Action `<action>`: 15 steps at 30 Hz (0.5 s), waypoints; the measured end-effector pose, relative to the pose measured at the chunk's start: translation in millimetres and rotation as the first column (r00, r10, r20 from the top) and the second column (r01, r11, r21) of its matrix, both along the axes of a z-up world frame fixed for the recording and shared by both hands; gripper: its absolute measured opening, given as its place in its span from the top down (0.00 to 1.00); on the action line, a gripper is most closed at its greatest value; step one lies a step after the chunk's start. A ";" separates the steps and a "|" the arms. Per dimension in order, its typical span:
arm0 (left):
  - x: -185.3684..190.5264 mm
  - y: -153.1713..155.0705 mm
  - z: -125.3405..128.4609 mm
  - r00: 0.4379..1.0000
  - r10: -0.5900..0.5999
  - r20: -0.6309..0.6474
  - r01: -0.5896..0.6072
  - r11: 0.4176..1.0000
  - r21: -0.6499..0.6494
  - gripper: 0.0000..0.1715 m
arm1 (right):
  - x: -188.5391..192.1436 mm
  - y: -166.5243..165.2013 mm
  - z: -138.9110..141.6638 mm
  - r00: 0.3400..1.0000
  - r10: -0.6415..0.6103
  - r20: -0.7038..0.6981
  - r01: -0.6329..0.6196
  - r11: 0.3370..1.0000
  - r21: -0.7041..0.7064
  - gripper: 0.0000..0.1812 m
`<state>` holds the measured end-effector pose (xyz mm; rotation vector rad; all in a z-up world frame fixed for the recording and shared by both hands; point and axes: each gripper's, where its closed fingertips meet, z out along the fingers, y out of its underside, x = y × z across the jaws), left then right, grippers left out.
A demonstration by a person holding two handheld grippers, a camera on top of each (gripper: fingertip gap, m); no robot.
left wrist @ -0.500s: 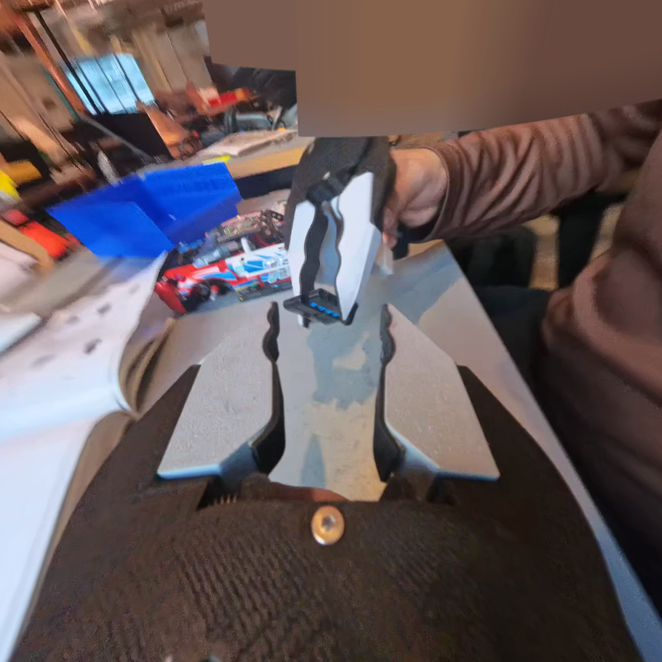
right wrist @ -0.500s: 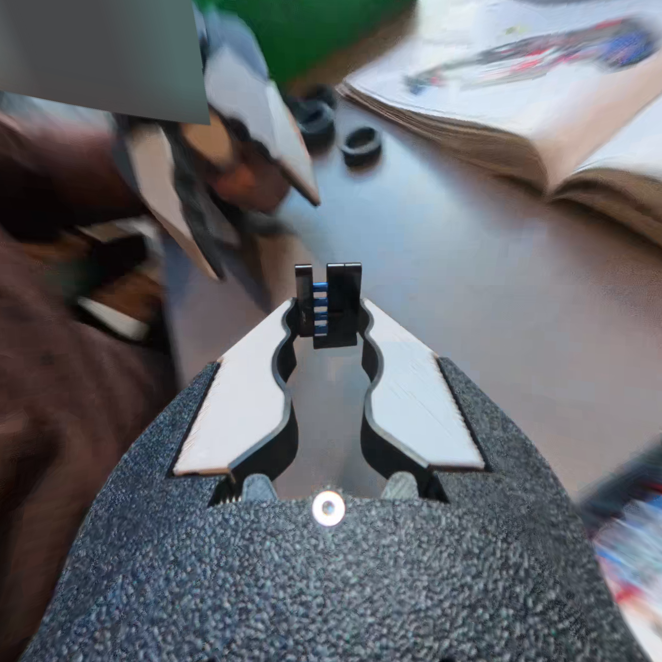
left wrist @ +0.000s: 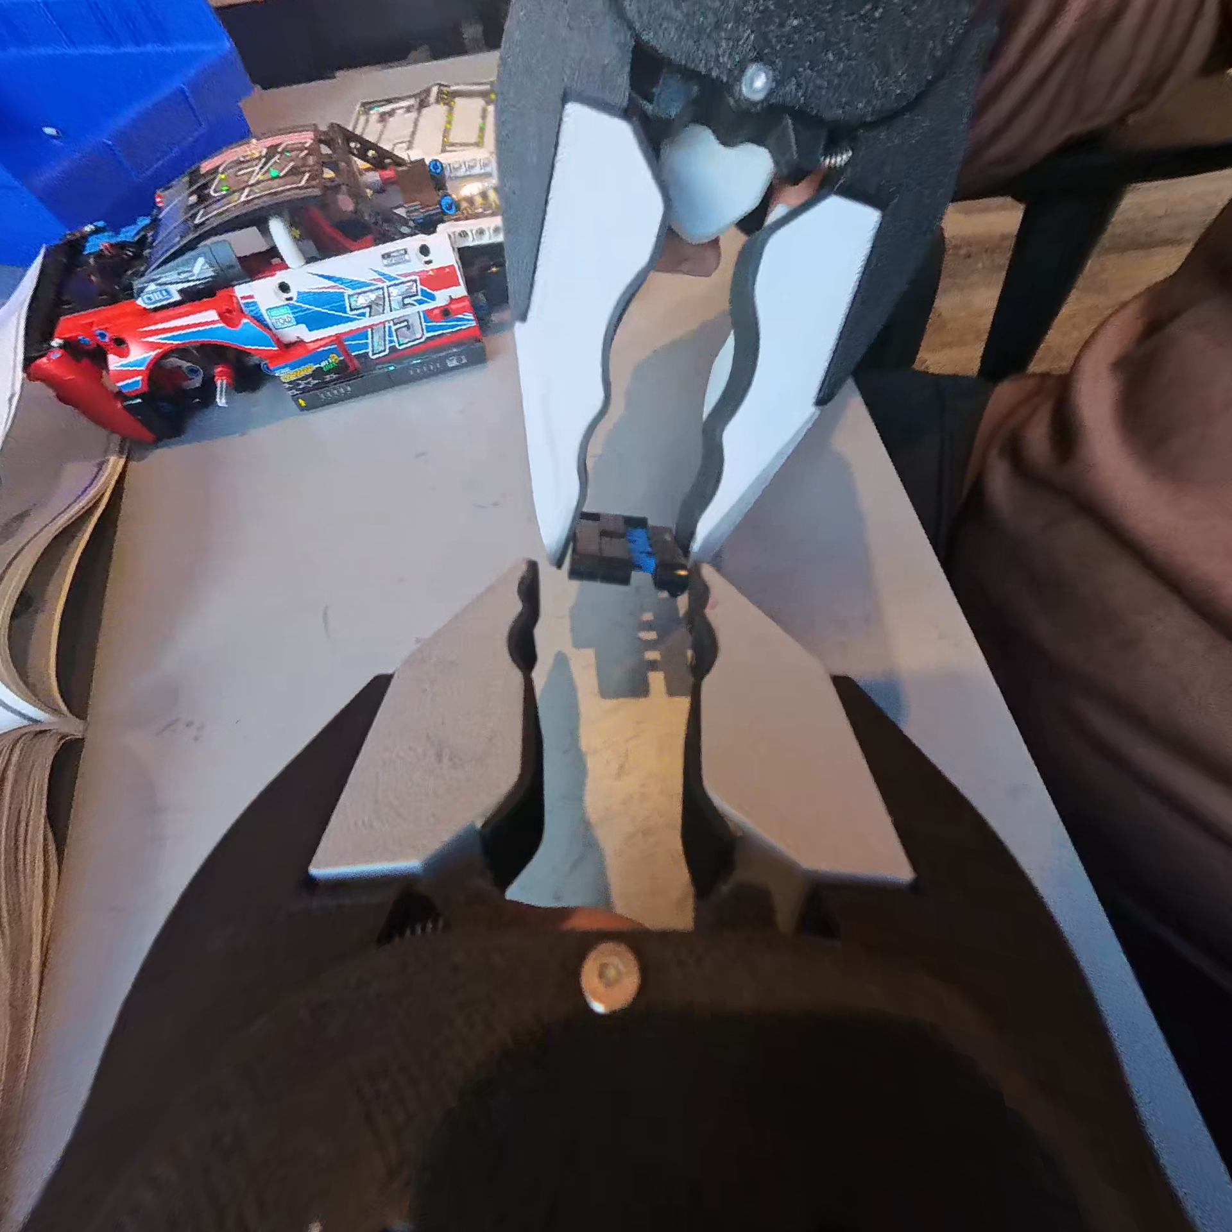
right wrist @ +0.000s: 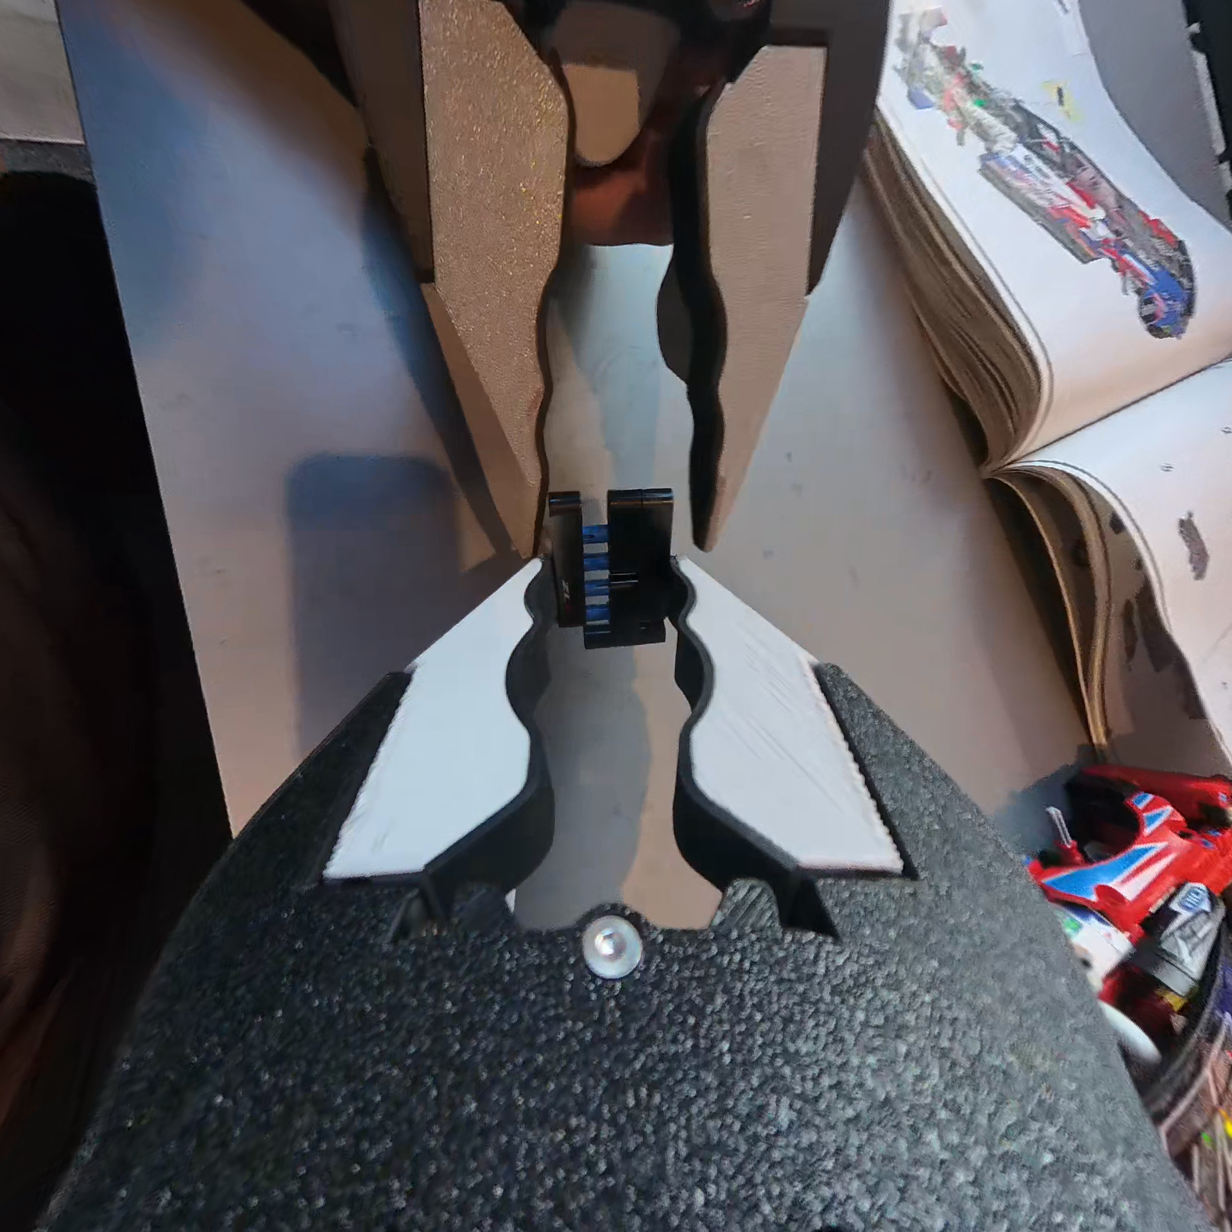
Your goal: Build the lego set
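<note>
My right gripper [right wrist: 610,567] clamps the small black-and-blue lego sub-assembly [right wrist: 610,570] – left gripper [left wrist: 610,587] open, tips alongside – handover next, needs a square bite.

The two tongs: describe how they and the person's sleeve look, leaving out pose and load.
Left tongs: black, rough-textured body with a silver screw at its centre, and two flat, pale grey tapering fingers with wavy black inner edges. Right tongs: the same build, with whiter fingers. The sleeve is brown and long. No cables show.
</note>
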<state>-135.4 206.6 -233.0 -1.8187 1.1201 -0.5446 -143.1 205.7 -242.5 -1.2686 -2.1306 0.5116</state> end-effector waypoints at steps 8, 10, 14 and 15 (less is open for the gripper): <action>1.9 -7.8 -20.1 0.992 -0.021 -0.121 0.016 0.999 -0.045 0.82 | 1.8 -5.1 -22.4 0.998 0.062 0.000 -0.062 0.997 -0.054 0.81; 1.4 -8.4 -22.8 0.989 -0.022 -0.143 0.016 0.999 -0.039 0.82 | 1.7 -5.9 -23.3 0.997 0.074 -0.020 -0.075 0.995 -0.058 0.82; 0.9 -9.4 -25.3 0.987 -0.029 -0.157 0.022 0.999 -0.047 0.86 | 1.5 -7.9 -24.7 0.996 0.074 -0.058 -0.081 0.988 -0.130 0.86; 1.0 -10.7 -26.7 0.986 -0.039 -0.163 0.030 0.998 -0.058 0.87 | 1.1 -8.2 -25.2 0.995 0.074 -0.067 -0.083 0.987 -0.136 0.86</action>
